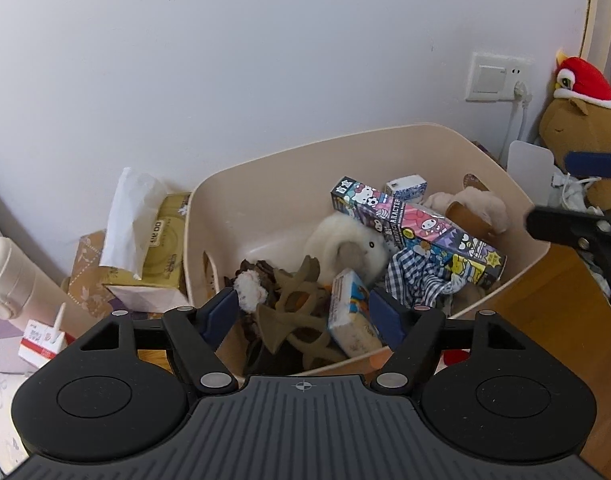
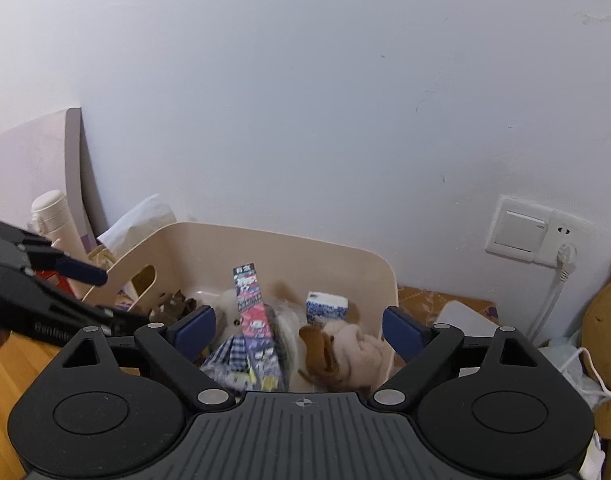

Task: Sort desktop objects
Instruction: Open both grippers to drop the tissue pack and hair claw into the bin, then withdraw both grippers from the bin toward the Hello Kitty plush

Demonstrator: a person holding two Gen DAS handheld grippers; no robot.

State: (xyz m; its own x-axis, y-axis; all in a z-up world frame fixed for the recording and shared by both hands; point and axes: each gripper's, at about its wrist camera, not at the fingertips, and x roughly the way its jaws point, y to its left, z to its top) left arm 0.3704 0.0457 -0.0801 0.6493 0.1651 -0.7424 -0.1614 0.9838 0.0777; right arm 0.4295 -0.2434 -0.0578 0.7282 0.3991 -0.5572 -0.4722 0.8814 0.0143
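Observation:
A beige plastic bin (image 1: 265, 184) stands on the wooden desk against the wall; it also shows in the right wrist view (image 2: 225, 248). Inside lie a long cartoon-print box (image 1: 417, 226) (image 2: 255, 320), a white plush (image 1: 345, 248), a small blue-white box (image 1: 407, 186) (image 2: 326, 306), a checked cloth (image 1: 417, 280), a tissue pack (image 1: 351, 312), a tan skeleton toy (image 1: 301, 312) and a pink-brown plush (image 2: 345, 348). My left gripper (image 1: 305, 312) is open and empty above the bin's near edge. My right gripper (image 2: 299, 330) is open and empty above the bin; it also shows in the left wrist view (image 1: 561, 196).
A gold tissue box (image 1: 161, 248) with a white tissue, a cream flask (image 1: 5, 276) and a red-white carton (image 1: 41, 340) stand left of the bin. A capybara plush with red hat (image 1: 581, 120), wall socket (image 1: 497, 78) and cable are on the right.

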